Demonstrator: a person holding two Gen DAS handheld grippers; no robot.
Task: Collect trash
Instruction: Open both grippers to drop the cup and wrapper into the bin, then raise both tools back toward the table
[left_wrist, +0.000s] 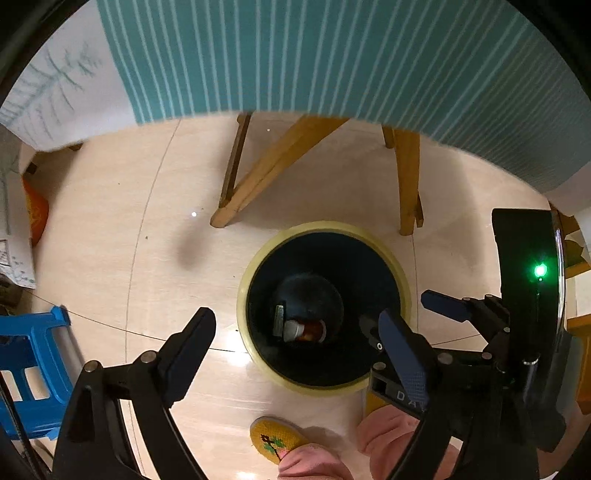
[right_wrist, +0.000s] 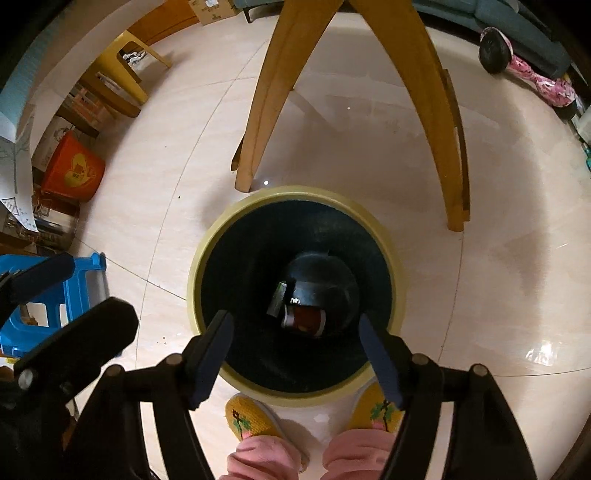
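Observation:
A round trash bin (left_wrist: 400, 275) with a yellow rim and a black inside stands on the floor; it also shows in the right wrist view (right_wrist: 207, 236). At its bottom lie a brown bottle with a white cap (left_wrist: 306, 329) (right_wrist: 304, 319) and a small flat wrapper (left_wrist: 279, 319) (right_wrist: 277, 297). My left gripper (left_wrist: 295, 328) is open and empty above the bin's left side. My right gripper (right_wrist: 295, 332) is open and empty, right above the bin mouth; it also shows in the left wrist view (left_wrist: 410, 314).
Wooden table legs (right_wrist: 266, 96) stand just behind the bin, under a teal striped tablecloth (left_wrist: 332, 55). A blue plastic stool (left_wrist: 29, 365) is on the left. An orange bucket (right_wrist: 74, 170) and boxes are at far left. The person's yellow slippers (right_wrist: 251, 417) are by the bin.

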